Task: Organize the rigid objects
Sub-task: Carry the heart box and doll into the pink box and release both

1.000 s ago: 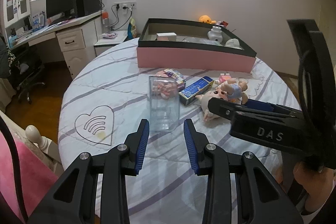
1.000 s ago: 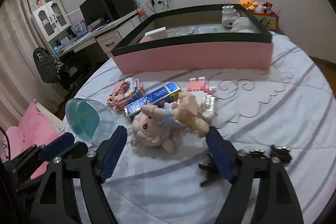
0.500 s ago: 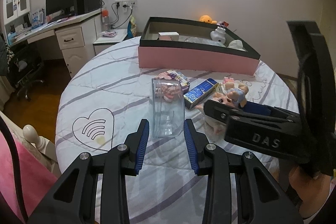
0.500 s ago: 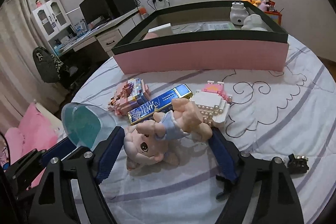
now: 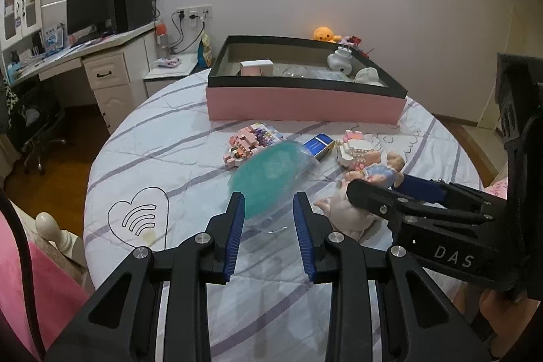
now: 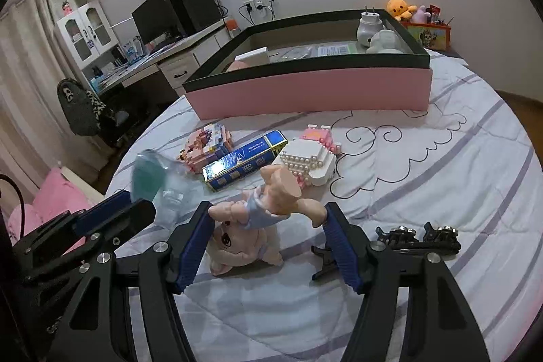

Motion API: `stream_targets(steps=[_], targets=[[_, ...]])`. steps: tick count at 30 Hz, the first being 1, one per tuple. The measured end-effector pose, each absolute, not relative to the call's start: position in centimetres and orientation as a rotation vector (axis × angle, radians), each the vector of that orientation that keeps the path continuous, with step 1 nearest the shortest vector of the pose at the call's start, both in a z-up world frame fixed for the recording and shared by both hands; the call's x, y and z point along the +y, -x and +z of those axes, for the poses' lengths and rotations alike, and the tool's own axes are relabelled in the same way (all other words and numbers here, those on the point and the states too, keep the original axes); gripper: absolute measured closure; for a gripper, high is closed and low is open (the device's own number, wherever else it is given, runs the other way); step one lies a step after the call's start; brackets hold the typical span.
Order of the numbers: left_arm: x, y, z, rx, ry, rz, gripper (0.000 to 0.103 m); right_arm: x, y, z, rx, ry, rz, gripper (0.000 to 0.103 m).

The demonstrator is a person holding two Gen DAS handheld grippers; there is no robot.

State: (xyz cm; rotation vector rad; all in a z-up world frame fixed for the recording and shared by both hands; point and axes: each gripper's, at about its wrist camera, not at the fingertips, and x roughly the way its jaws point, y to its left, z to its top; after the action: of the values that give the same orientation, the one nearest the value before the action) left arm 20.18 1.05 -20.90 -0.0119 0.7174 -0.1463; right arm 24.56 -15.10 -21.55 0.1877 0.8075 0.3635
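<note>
Both grippers are closing to pick up: the right gripper around the doll on the table, the left gripper around the blurred cup; next, judged: lifts to the box.

Clear cup is tipping over, teal bottom now facing the left tongs, which are closing around it. Right tongs are closing around the doll, now between the pads.

"DAS" on right claw
</note>
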Motion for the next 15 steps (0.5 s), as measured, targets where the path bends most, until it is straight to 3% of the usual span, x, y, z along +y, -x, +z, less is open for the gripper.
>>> stream_targets(steps=[8,12,15], targets=[[0.8,-20.8,-20.5,0.716,0.013,-0.188,0.079,-14.9,-23.9,-20.7,0.764,-0.174,0.366,0.036],[1.0,-21.4,-21.4,0.735,0.038,-0.217,0.075,-15.5,-23.9,-21.0,0.785,-0.170,0.357,0.036],[0.7,-21.8,-21.4,0.733,0.015,-0.219,0.060,-16.0,-24.0,-21.3,0.790,-0.183,0.358,0.036]])
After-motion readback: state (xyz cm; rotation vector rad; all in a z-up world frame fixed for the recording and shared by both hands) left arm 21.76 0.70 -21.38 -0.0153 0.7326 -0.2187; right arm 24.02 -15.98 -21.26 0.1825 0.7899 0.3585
